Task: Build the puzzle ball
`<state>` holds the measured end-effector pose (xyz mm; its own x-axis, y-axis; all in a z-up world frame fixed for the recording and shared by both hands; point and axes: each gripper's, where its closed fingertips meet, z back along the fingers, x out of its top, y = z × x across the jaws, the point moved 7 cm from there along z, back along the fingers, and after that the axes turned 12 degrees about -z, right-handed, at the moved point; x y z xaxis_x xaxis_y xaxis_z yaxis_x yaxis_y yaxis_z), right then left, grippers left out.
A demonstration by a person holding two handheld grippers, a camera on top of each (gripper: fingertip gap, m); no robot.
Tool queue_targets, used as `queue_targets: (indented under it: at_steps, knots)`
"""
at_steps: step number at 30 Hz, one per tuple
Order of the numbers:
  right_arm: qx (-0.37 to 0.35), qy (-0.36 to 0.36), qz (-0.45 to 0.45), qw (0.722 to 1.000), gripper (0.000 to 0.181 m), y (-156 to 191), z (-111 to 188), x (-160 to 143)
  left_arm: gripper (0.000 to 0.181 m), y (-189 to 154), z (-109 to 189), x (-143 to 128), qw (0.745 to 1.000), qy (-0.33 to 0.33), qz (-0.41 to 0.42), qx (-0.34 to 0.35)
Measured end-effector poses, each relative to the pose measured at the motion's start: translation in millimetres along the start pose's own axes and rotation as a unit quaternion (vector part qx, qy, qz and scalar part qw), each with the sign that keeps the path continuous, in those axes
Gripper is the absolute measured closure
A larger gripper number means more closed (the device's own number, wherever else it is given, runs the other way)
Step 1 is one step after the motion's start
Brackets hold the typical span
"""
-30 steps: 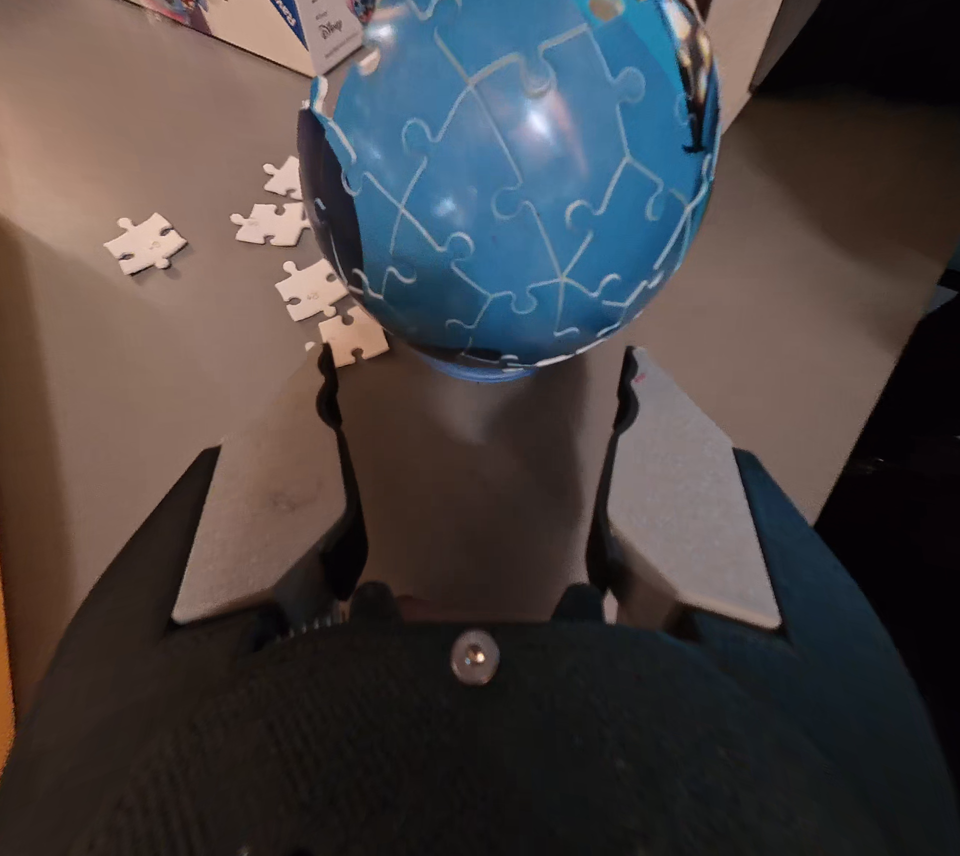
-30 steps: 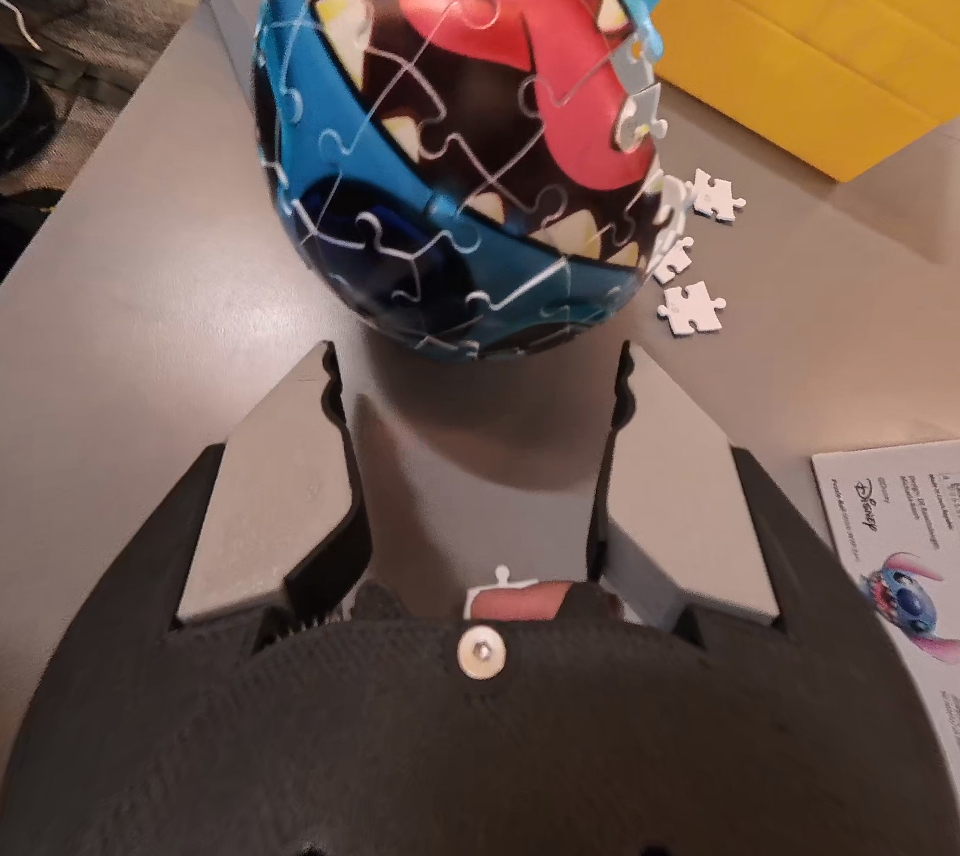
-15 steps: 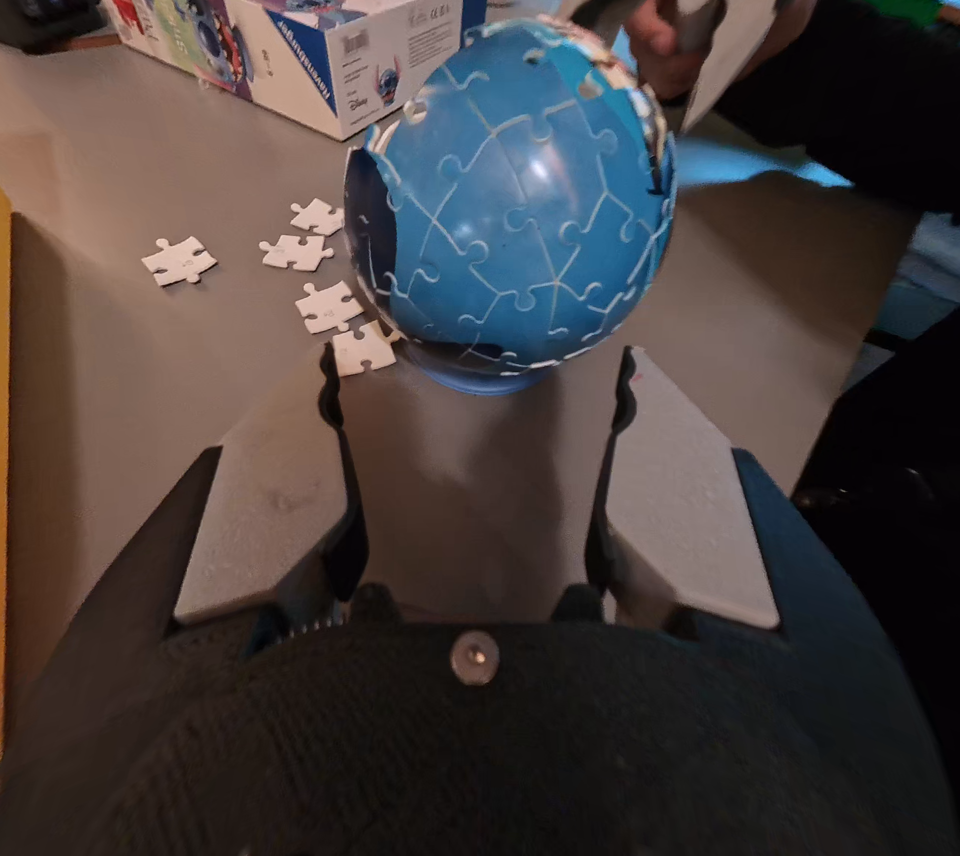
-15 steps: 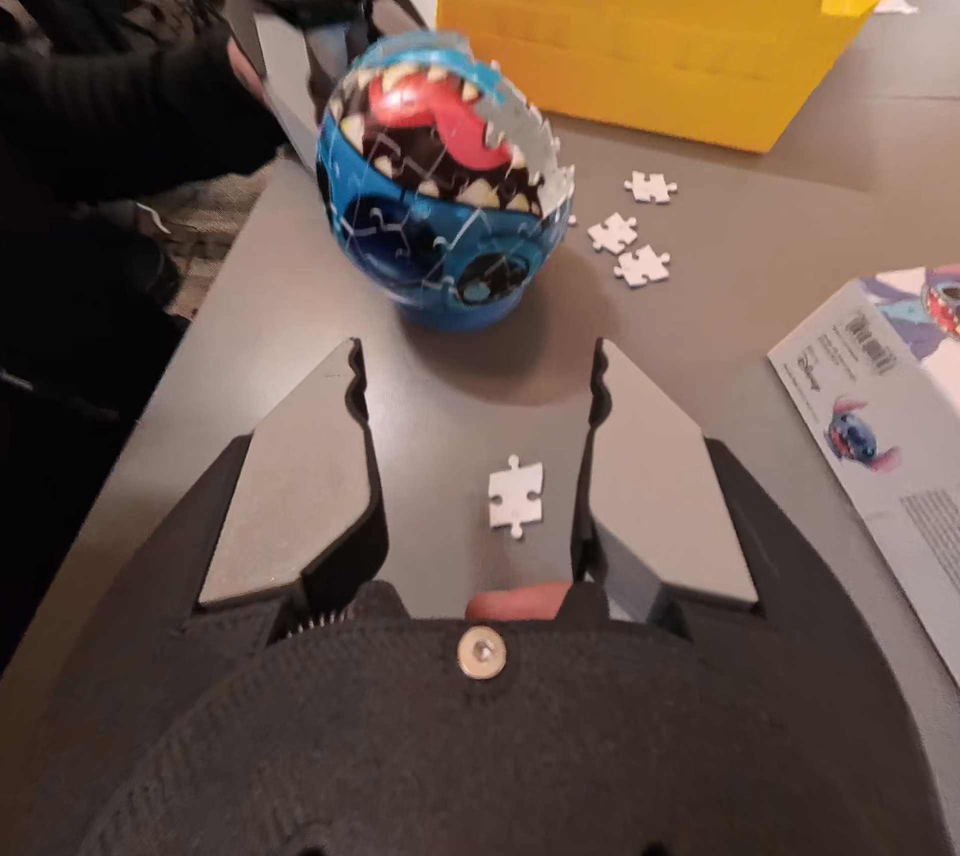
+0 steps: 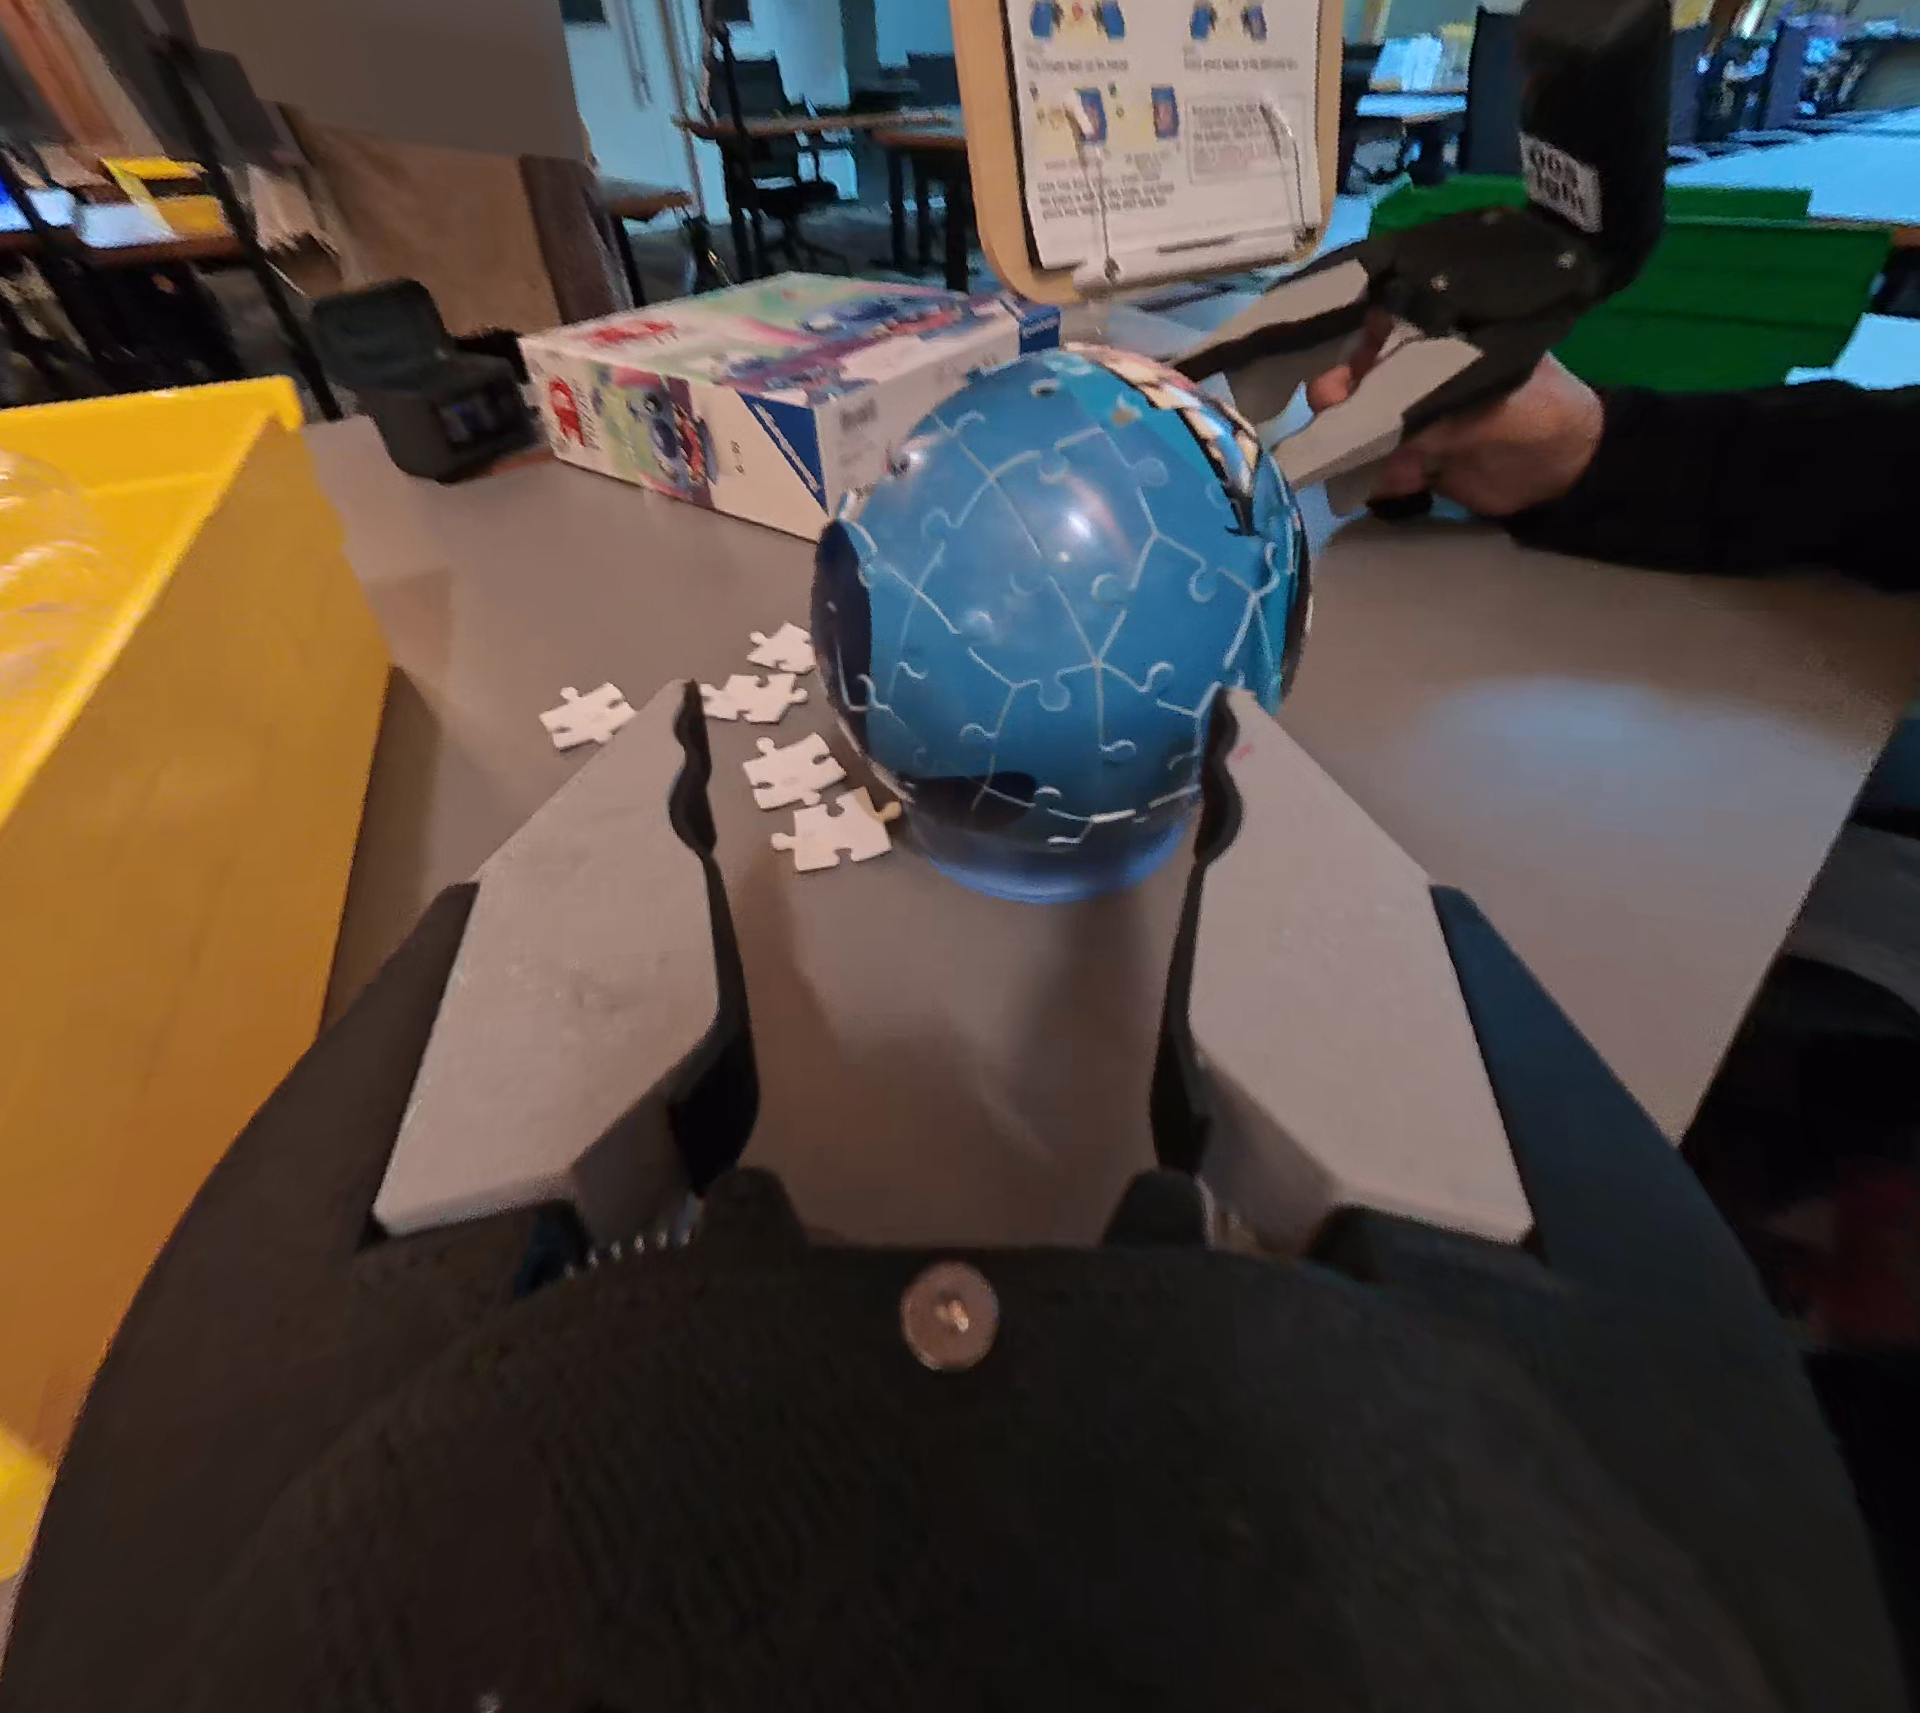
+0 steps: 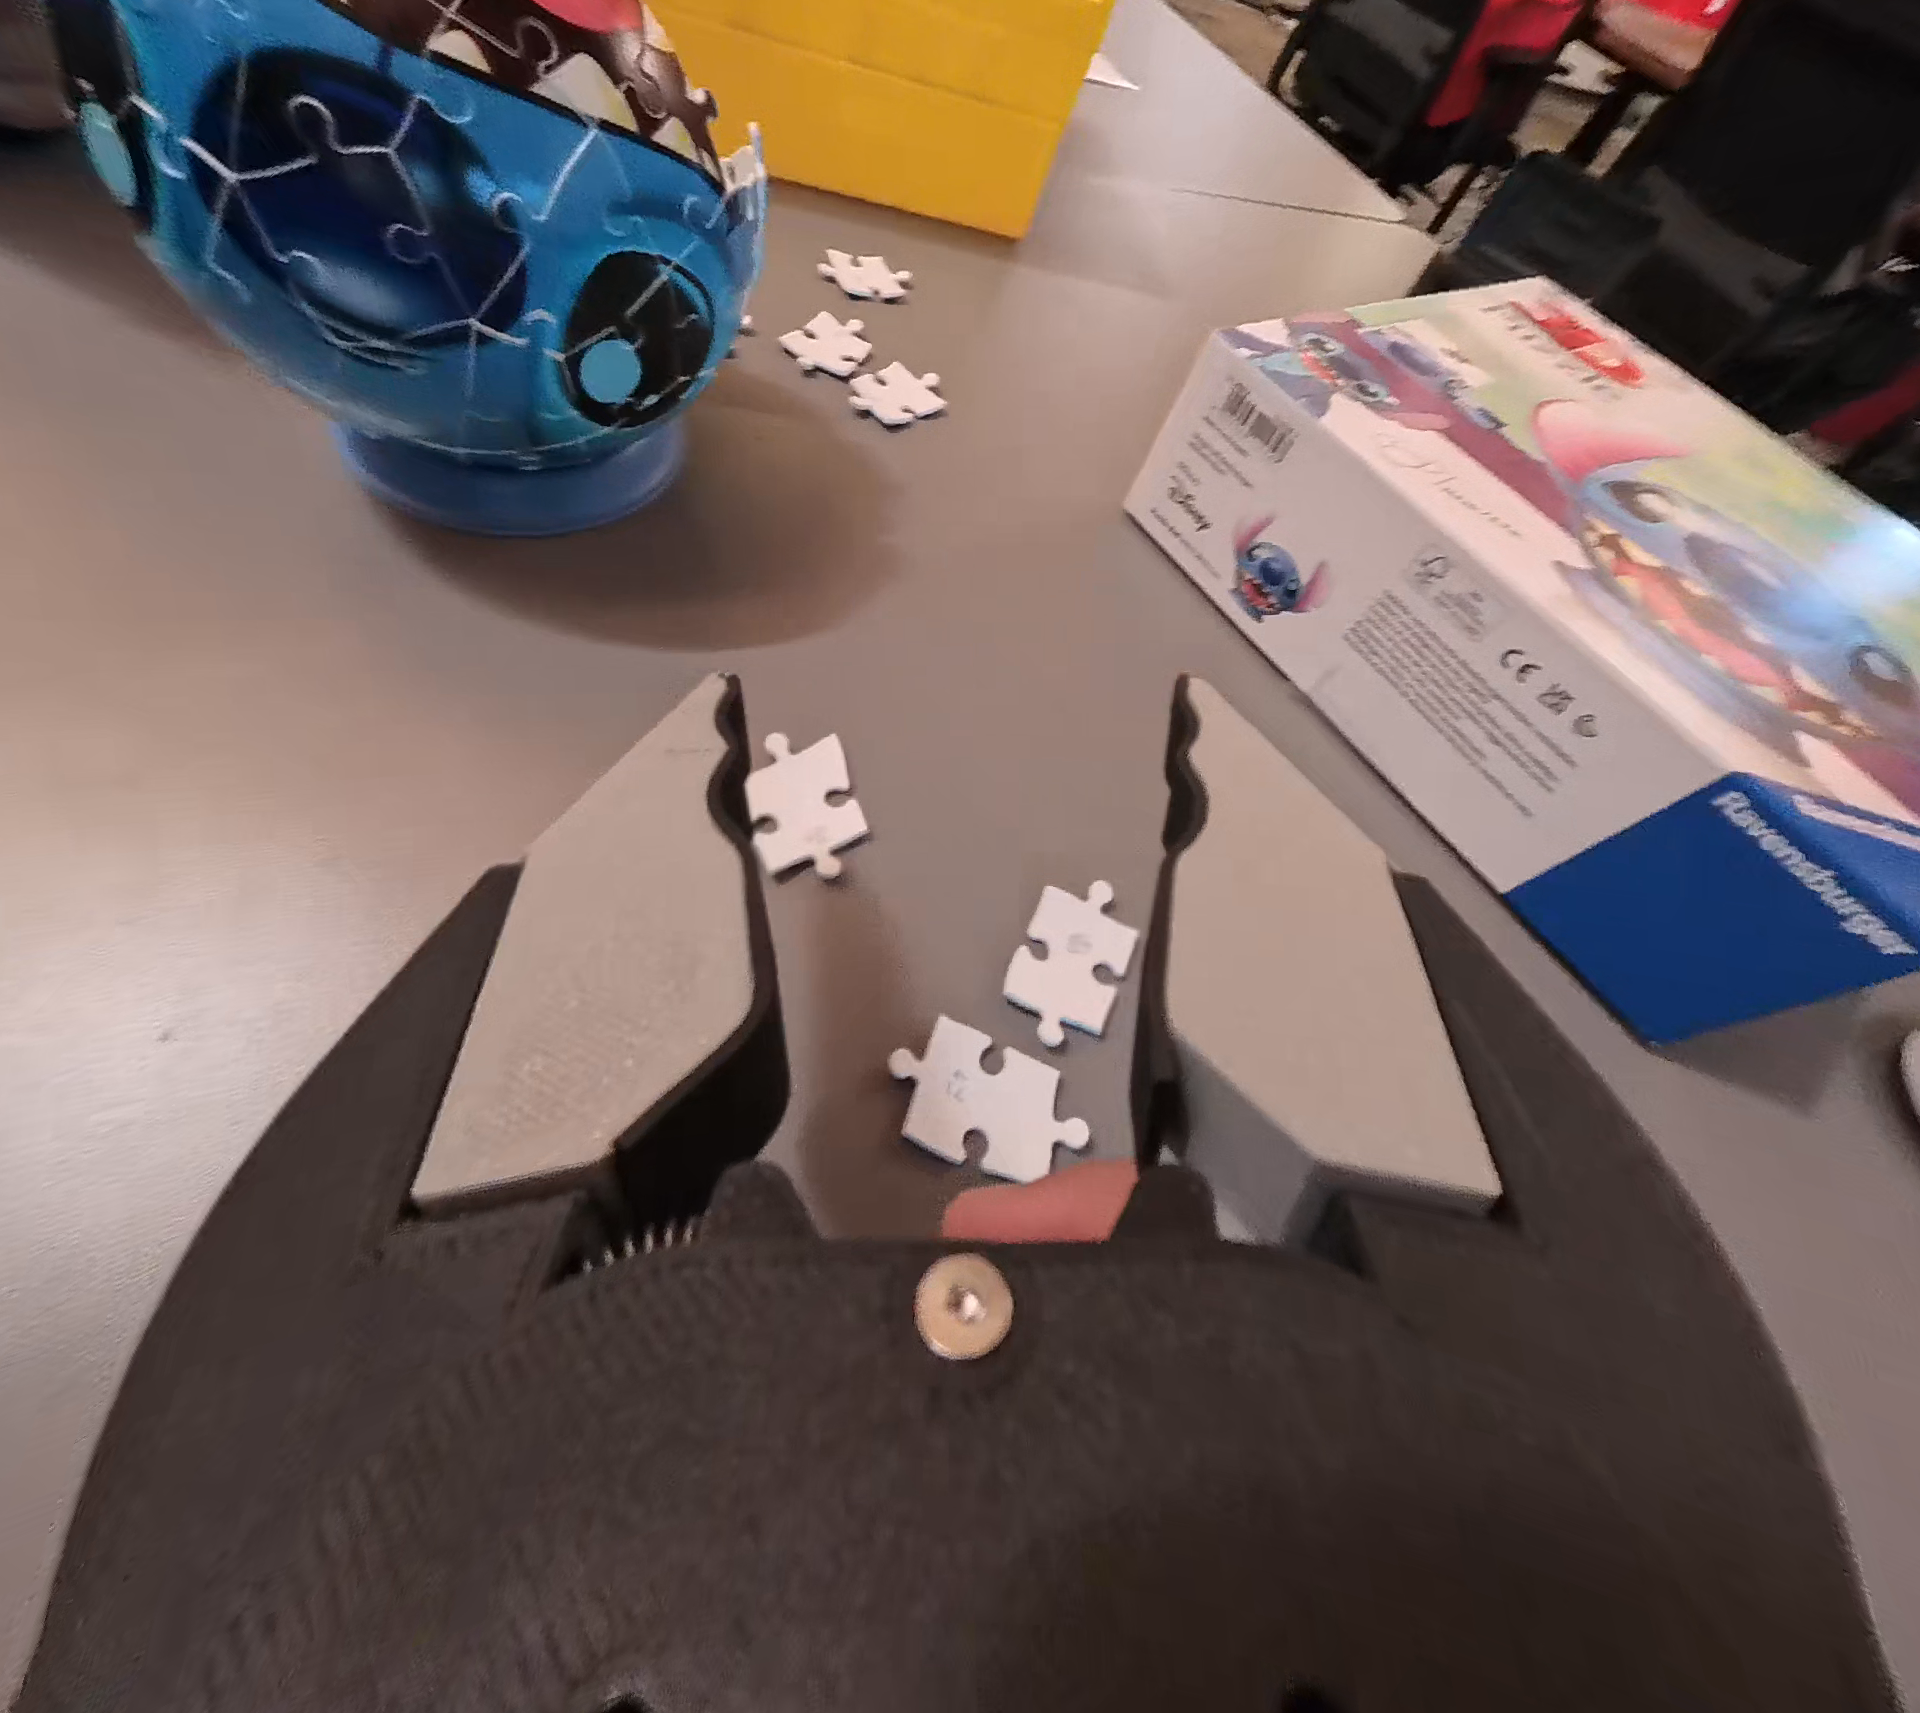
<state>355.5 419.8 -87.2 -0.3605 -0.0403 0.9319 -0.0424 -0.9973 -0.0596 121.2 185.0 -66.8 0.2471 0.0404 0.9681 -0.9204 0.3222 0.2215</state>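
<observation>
A partly built blue puzzle ball (image 5: 1060,624) stands on a blue ring base on the grey table (image 5: 1558,780); it also shows at the top left of the right wrist view (image 6: 395,229), with a gap in its upper side. My left gripper (image 5: 954,707) is open and empty, just in front of the ball. My right gripper (image 6: 951,692) is open and empty, low over three loose white pieces: one by the left finger (image 6: 808,803), two nearer the palm (image 6: 1070,962), (image 6: 982,1110). The right gripper also shows behind the ball in the left wrist view (image 5: 1340,406).
Several white pieces lie left of the ball (image 5: 790,770), and three beside it (image 6: 862,338). A yellow bin (image 5: 156,780) stands at the left, also visible in the right view (image 6: 862,32). The puzzle box (image 6: 1558,624) lies at the right. An instruction sheet on a stand (image 5: 1143,32) stands behind. The palm (image 6: 1070,962) sits 7 cm or so from the ends of my right fingers.
Both grippers have pulled back from the ball. The right gripper swung away to the right and down over three loose pieces. The left gripper has risen and retreated, still open.
</observation>
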Motion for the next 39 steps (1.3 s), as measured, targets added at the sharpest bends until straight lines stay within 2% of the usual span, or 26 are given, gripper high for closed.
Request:
queue_targets:
  at_steps: [2, 3, 6, 8, 12, 18, 24, 33, 36, 39]
  knots:
    - [0.005, 0.003, -0.006, 1.000, 0.115, 0, 0, 0, 0.088, 2, 5, 2, 1.000, -0.019, -0.004, 0.022]
    - [0.005, 0.004, -0.015, 1.000, 0.114, -2, 1, -1, 0.089, 2, 6, 3, 0.999, -0.025, -0.007, 0.031]
    - [-0.009, -0.014, -0.034, 0.999, 0.106, -8, 6, 0, 0.085, 2, 6, 3, 0.999, -0.021, -0.011, 0.039]
    - [-0.023, -0.029, -0.040, 0.999, 0.094, -13, 10, 1, 0.079, 3, 5, 2, 0.999, -0.015, -0.008, 0.042]
    - [-0.039, -0.045, -0.050, 0.997, 0.082, -21, 16, 1, 0.080, 5, 8, 3, 0.998, -0.027, -0.005, 0.054]
    - [-0.038, -0.056, -0.068, 0.995, 0.081, -28, 17, 2, 0.092, 4, 12, 5, 0.996, -0.043, -0.017, 0.072]
    - [-0.023, -0.093, -0.096, 0.991, 0.087, -35, 16, 7, 0.091, 1, 10, 5, 0.997, -0.042, -0.022, 0.055]
    - [0.015, -0.130, -0.099, 0.986, 0.076, -26, 14, 14, 0.087, -3, 13, 9, 0.992, -0.070, -0.067, 0.081]
    - [0.034, -0.129, -0.114, 0.984, 0.070, -25, 13, 15, 0.084, -1, 13, 9, 0.992, -0.071, -0.061, 0.084]
    - [0.050, -0.131, -0.123, 0.982, 0.070, -25, 14, 15, 0.085, 1, 14, 9, 0.992, -0.073, -0.052, 0.084]
